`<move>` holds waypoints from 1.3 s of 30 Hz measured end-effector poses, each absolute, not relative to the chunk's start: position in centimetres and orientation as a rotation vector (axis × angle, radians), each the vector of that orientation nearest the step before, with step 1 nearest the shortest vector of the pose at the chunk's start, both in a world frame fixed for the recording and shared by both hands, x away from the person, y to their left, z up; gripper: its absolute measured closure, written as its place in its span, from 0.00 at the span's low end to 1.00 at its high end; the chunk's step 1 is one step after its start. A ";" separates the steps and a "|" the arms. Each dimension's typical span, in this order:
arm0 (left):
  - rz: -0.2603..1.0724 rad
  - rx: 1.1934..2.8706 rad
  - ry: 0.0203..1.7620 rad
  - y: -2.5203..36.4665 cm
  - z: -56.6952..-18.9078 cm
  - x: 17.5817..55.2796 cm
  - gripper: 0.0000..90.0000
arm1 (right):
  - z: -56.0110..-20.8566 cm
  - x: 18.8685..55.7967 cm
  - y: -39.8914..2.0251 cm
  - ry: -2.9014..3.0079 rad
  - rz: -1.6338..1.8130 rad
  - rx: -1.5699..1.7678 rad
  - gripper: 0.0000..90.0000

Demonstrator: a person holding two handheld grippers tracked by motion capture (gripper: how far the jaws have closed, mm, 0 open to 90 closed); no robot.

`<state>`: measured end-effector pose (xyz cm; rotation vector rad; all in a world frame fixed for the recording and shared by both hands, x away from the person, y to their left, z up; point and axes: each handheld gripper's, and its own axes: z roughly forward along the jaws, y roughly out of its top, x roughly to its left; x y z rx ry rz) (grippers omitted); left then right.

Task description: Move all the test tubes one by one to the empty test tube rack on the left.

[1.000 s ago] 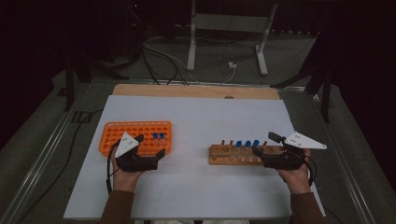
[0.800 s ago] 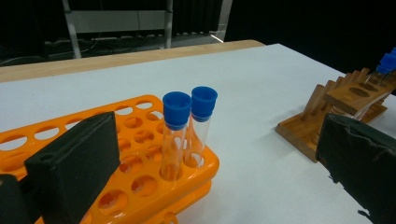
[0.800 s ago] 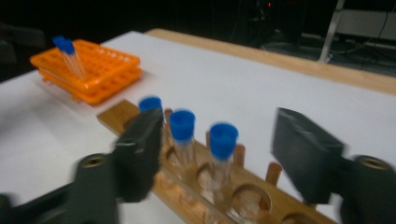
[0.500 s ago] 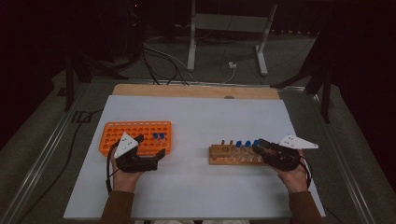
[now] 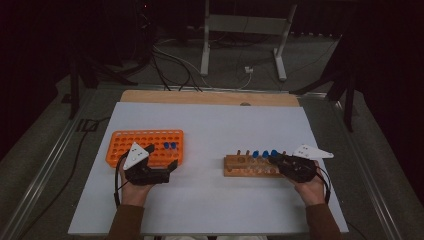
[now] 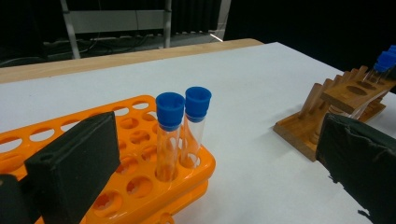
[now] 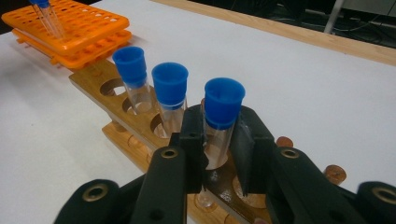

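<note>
The right gripper has just been closing, and its two black jaws now clamp the clear body of a blue-capped tube that stands in the wooden rack near the right edge of the white table. The tube's foot is hidden behind the jaws and the rack's top board. Two more capped tubes stand in the holes just beside it. In the high view this gripper sits at the rack's right end, and there the grip itself is too small and dark to make out. The left gripper rests with its jaws wide apart and nothing between them, at the near right corner of the orange rack, where two blue-capped tubes stand side by side. Its right jaw is cut off by the frame edge. The high view shows that gripper in a hand, just beside the orange rack's near edge.
</note>
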<state>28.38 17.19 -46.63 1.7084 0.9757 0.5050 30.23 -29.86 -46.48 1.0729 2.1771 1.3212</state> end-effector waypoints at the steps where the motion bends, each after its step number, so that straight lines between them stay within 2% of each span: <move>1: 0.505 1.709 0.975 17.2 -46.6 28.4 0.01 | -46.5 30.2 -29.9 2.178 1.324 1.076 0.84; 13: 0.496 1.713 0.975 17.1 -46.7 28.4 0.01 | -46.1 30.1 -29.9 2.173 1.326 1.071 0.85; 39: 0.472 1.721 0.952 16.2 -46.5 28.3 0.01 | -42.8 29.4 -30.4 2.105 1.374 1.083 0.85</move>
